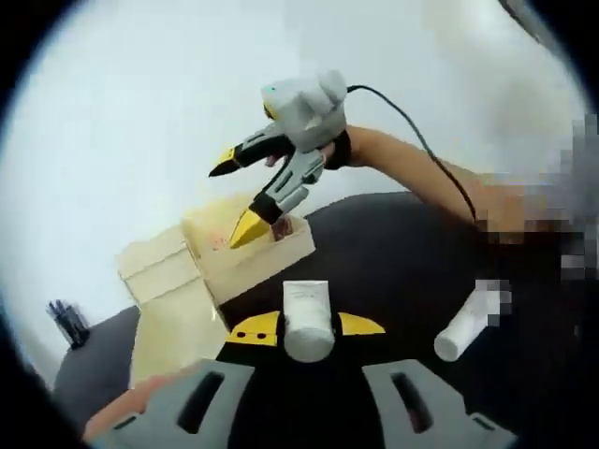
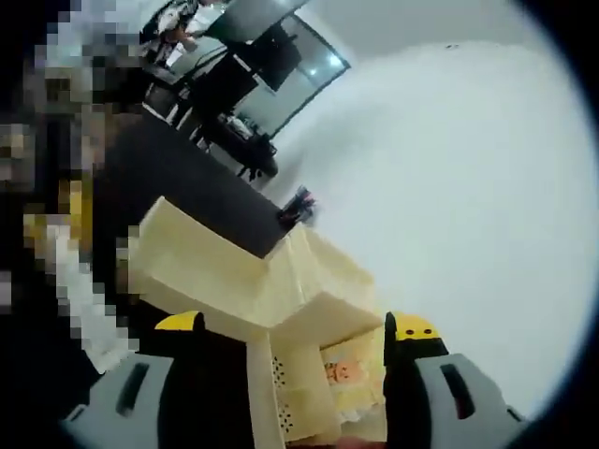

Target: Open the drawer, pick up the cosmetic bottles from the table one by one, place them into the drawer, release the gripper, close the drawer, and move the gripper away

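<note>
Lying between left tongs (image 1: 307,327), white bottle (image 1: 308,320), seemingly gripped

The table (image 1: 402,253) is looking black and matt, maybe cloth. The drawer box (image 1: 201,271) is looking like pale, smooth wood or board. The white bottle (image 1: 308,321) between the jaws is looking like smooth, matt plastic, and so is the other bottle (image 1: 468,323). The right gripper (image 1: 245,195) is showing grey plastic with shiny yellow tips.
</note>
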`<action>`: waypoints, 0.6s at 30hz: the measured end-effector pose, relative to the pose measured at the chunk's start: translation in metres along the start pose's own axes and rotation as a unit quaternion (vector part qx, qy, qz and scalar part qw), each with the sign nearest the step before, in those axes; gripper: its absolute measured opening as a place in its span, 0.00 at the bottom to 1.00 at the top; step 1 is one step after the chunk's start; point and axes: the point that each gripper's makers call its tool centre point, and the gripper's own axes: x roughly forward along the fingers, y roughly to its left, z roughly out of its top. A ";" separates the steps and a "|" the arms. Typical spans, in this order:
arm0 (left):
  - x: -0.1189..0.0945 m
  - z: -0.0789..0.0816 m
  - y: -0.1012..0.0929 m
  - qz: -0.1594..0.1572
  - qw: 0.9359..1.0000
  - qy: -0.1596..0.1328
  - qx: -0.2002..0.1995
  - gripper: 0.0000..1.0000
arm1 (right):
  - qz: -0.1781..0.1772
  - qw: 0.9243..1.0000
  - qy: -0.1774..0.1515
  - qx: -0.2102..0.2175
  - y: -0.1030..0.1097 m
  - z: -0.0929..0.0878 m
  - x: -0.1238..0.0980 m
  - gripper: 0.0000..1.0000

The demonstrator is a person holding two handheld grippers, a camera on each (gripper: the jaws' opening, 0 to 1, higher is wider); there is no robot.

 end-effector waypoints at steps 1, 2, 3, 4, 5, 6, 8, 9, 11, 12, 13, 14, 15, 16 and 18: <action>-0.004 0.001 0.000 -0.006 1.000 0.005 0.009 0.16 | 0.015 1.000 -0.013 0.013 0.005 0.005 -0.002 0.73; -0.006 0.002 0.001 -0.006 1.000 0.008 0.013 0.16 | 0.041 0.998 -0.030 0.025 0.013 0.011 -0.005 0.73; -0.010 0.003 0.003 -0.006 0.999 0.017 0.030 0.16 | 0.060 0.997 -0.046 0.027 0.020 0.018 -0.007 0.73; -0.014 0.004 0.003 -0.008 0.999 0.022 0.048 0.16 | 0.075 0.995 -0.058 0.030 0.026 0.024 -0.009 0.73; -0.017 0.005 0.003 -0.011 0.998 0.025 0.059 0.16 | 0.090 0.993 -0.068 0.033 0.031 0.029 -0.011 0.73; -0.020 0.007 0.003 -0.012 0.998 0.025 0.061 0.16 | 0.105 0.991 -0.077 0.036 0.037 0.034 -0.013 0.73; -0.025 0.011 0.001 -0.016 0.997 0.028 0.073 0.16 | 0.137 0.985 -0.093 0.040 0.050 0.041 -0.016 0.72; -0.028 0.013 0.001 -0.016 0.996 0.031 0.082 0.16 | 0.151 0.983 -0.097 0.040 0.056 0.043 -0.018 0.71; -0.030 0.014 -0.002 -0.019 0.994 0.040 0.102 0.16 | 0.178 0.978 -0.104 0.039 0.066 0.046 -0.021 0.68; -0.032 0.014 -0.004 -0.020 0.992 0.047 0.116 0.16 | 0.196 0.974 -0.110 0.041 0.073 0.049 -0.024 0.68; -0.033 0.014 -0.007 -0.020 0.990 0.054 0.132 0.16 | 0.217 0.968 -0.115 0.048 0.081 0.051 -0.027 0.67; -0.034 0.014 -0.010 -0.021 0.987 0.062 0.150 0.16 | 0.239 0.962 -0.119 0.052 0.086 0.052 -0.030 0.65; -0.034 0.014 -0.007 -0.022 0.984 0.067 0.161 0.16 | 0.260 0.956 -0.123 0.052 0.094 0.054 -0.033 0.63; -0.035 0.014 -0.008 -0.022 0.982 0.073 0.174 0.16 | 0.285 0.948 -0.129 0.055 0.105 0.057 -0.038 0.62; -0.039 0.014 -0.012 -0.028 0.976 0.082 0.202 0.16 | 0.317 0.938 -0.128 0.061 0.118 0.059 -0.042 0.61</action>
